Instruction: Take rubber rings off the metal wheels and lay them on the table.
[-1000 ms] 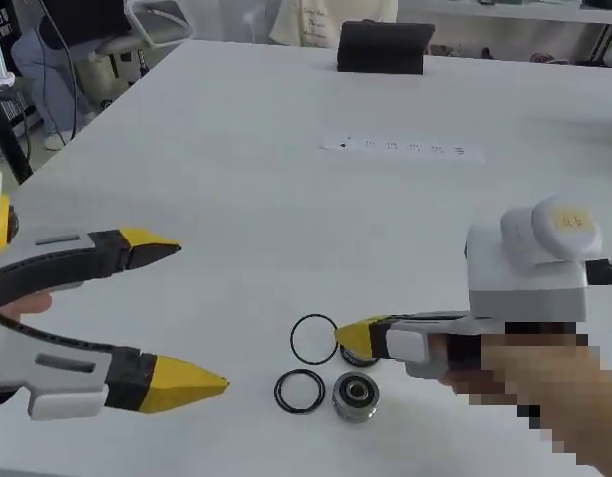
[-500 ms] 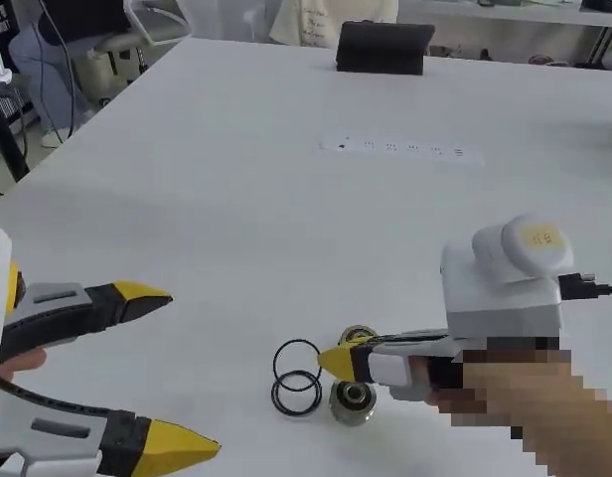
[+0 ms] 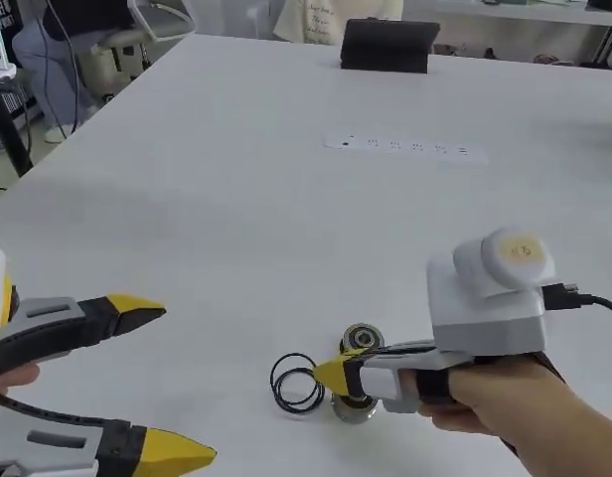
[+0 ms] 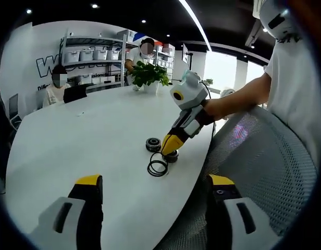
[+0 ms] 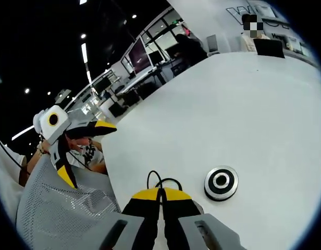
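Two thin black rubber rings (image 3: 295, 384) lie overlapping on the white table (image 3: 286, 199), also seen in the left gripper view as rings (image 4: 157, 166). One metal wheel (image 3: 362, 337) stands just behind my right gripper (image 3: 324, 376). A second wheel (image 3: 350, 406) sits partly under it. The right gripper's jaws are shut, and the upper ring (image 5: 161, 182) loops out from their tips. The far wheel (image 5: 221, 183) lies to the right of the jaws. My left gripper (image 3: 159, 383) hovers open at the near left, well apart from the rings, with nothing between its jaws.
A white power strip (image 3: 403, 147) lies mid-table and a dark stand (image 3: 384, 48) sits at the far edge. Chairs (image 3: 117, 50) stand beyond the table's left side. A grey mesh chair (image 4: 254, 156) is by the near edge.
My right gripper has moved left toward the near edge, bringing the upper ring with it, so the two rings now overlap. The left gripper stays open.
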A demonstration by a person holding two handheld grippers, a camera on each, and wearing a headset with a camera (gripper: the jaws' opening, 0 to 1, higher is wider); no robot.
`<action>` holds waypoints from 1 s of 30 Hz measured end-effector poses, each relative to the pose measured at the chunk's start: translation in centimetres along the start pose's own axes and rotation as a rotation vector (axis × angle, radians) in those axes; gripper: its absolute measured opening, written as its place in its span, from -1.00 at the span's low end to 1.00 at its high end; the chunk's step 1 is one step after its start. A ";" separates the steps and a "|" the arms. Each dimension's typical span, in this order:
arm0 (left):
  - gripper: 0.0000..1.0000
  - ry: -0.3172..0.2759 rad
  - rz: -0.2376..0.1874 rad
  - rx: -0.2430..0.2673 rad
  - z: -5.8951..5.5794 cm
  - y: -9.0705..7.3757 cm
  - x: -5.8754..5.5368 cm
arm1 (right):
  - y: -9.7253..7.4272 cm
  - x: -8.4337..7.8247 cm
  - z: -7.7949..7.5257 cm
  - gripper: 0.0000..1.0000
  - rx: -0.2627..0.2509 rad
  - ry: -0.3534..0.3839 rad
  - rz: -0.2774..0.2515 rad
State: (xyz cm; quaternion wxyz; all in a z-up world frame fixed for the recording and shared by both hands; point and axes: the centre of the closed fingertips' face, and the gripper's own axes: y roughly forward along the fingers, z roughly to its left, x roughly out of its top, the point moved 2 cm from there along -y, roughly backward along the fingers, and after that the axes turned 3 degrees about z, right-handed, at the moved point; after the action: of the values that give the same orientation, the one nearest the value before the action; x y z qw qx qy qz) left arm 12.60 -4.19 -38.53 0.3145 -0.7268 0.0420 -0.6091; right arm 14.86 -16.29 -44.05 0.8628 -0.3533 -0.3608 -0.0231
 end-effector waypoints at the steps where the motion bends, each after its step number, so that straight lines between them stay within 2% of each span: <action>1: 0.58 -0.002 0.001 0.001 0.0 0.0 0.0 | 0.0 0.0 0.0 -1.00 -0.004 0.000 0.003; 13: 0.57 -0.010 0.000 0.007 0.0 -0.1 -0.3 | 0.3 -0.5 -0.7 -1.00 -0.049 0.005 0.025; 20: 0.56 -0.013 -0.001 0.008 0.1 -0.1 -0.4 | 0.7 -0.9 -0.7 -1.00 -0.051 -0.009 0.048; 30: 0.56 -0.020 0.001 0.012 0.1 -0.1 -0.5 | 0.6 -0.6 -0.9 -1.00 -0.065 -0.010 0.039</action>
State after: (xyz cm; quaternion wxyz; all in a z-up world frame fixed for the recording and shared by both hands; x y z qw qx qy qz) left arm 12.48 -3.81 -38.92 0.3195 -0.7311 0.0354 -0.6018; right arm 15.16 -16.52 -45.27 0.8493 -0.3884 -0.3572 -0.0163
